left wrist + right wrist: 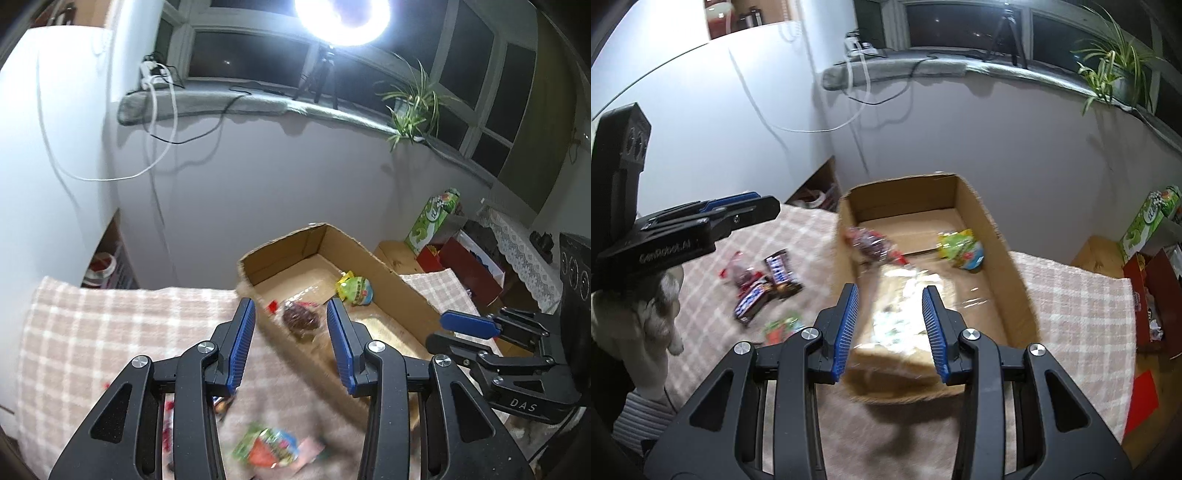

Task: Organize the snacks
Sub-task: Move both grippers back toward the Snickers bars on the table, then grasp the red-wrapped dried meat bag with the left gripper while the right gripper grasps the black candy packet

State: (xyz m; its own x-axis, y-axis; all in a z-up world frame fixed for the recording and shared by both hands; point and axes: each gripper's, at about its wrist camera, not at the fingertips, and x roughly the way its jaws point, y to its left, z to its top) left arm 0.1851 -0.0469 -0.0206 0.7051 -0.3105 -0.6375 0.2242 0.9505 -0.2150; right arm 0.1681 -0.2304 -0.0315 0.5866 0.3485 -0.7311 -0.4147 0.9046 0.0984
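An open cardboard box (384,267) (979,206) rests on a checked cloth. Inside lie a brown snack in clear wrap (301,317) (875,245), a green-yellow pack (356,290) (962,249) and a shiny clear packet (905,310). My left gripper (290,306) hovers open over the box's near-left corner, above the brown snack, with nothing between its pads. Above the box's near end my right gripper (891,291) is open and empty too. Each gripper shows in the other's view: right gripper (439,330), left gripper (768,203). Loose on the cloth are chocolate bars (779,273), a red-wrapped snack (742,273) and a green pack (269,446) (783,326).
A gloved hand (657,306) holds the left gripper. A green carton (432,221) and red boxes (469,266) stand to the right of the cloth. Behind the box a wall rises to a windowsill with a plant (413,107), a tripod (321,74) and cables.
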